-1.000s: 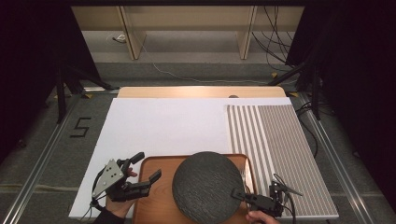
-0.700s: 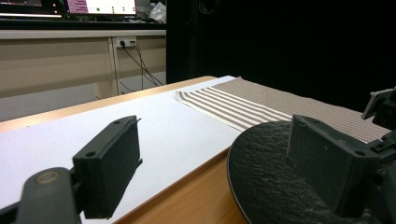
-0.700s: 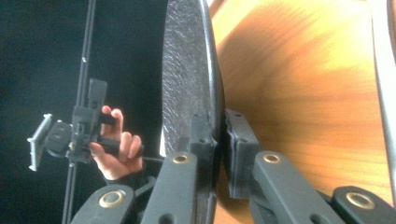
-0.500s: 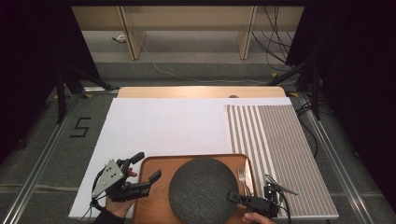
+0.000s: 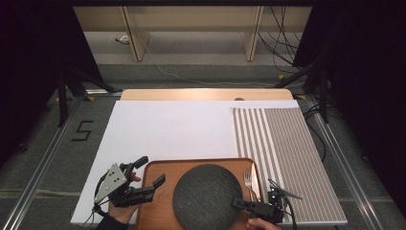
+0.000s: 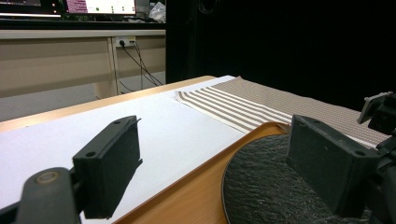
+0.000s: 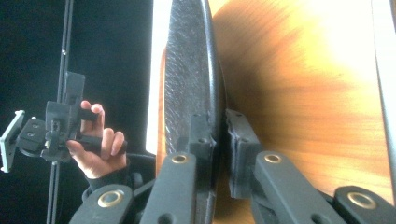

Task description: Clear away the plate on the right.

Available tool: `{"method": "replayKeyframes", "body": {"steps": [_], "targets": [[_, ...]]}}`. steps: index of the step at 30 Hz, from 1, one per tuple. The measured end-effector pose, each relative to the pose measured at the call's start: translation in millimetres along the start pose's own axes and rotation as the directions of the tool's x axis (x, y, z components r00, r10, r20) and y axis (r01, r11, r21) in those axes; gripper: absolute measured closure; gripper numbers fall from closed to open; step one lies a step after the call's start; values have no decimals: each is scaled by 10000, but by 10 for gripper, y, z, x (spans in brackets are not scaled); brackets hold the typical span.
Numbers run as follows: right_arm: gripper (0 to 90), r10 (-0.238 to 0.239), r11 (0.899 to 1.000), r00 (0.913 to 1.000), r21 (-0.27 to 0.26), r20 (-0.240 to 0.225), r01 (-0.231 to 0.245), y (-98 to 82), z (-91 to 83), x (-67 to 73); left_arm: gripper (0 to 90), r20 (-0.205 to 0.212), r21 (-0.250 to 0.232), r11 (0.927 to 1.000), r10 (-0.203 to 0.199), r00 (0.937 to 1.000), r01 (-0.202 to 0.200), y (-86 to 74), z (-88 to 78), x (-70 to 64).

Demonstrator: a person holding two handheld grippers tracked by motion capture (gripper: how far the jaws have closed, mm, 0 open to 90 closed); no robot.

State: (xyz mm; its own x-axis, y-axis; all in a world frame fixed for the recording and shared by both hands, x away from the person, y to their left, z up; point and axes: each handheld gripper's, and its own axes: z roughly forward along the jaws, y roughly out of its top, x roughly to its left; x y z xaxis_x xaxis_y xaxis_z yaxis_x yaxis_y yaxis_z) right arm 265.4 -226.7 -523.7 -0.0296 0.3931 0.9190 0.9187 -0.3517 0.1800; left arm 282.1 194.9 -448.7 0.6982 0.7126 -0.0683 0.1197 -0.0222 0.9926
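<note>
Plate (image 5: 207, 196) rim sits clamped in right claw (image 7: 217, 126); left claw (image 6: 224, 163) gapes empty.

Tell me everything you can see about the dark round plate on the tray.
The dark plate is round, charcoal grey, with a rough, stone-like surface and a thin smooth rim. It sits over the wooden tray, beside a fork. The right tool is shut on its near-right edge, one jaw above and one below the rim. In the right gripper view the plate stands edge-on, apparently lifted slightly off the tray there.
</note>
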Motion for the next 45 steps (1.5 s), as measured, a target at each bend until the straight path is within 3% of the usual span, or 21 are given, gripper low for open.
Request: {"method": "replayKeyframes", "body": {"steps": [7,9,16,25,35,37,45], "targets": [[841,-233,9997,9991,132,350,228,35,4,3,170,13,-10,10000,-3,10000,3,1,-2,0],[836,-483,9987,9971,208,585,472,43,8,15,169,16,-14,10000,-17,10000,17,0,-2,1],[706,-1067,9943,9893,183,995,1054,61,-6,60,169,37,7,10000,-4,10000,4,0,3,-2],[570,-1345,9905,9851,430,1072,1306,70,8,85,168,74,9,10000,-56,10000,56,-1,2,0],[506,-2098,9777,9661,205,1501,2091,100,-37,157,162,165,-66,9998,-183,9997,185,0,3,4],[484,-2389,9707,9558,153,1714,2399,103,-47,182,162,176,-82,9997,-223,9996,224,0,2,6],[461,-2893,9552,9364,-41,1988,2960,119,-78,227,160,262,-80,9996,-252,9993,254,-1,4,4]]}}
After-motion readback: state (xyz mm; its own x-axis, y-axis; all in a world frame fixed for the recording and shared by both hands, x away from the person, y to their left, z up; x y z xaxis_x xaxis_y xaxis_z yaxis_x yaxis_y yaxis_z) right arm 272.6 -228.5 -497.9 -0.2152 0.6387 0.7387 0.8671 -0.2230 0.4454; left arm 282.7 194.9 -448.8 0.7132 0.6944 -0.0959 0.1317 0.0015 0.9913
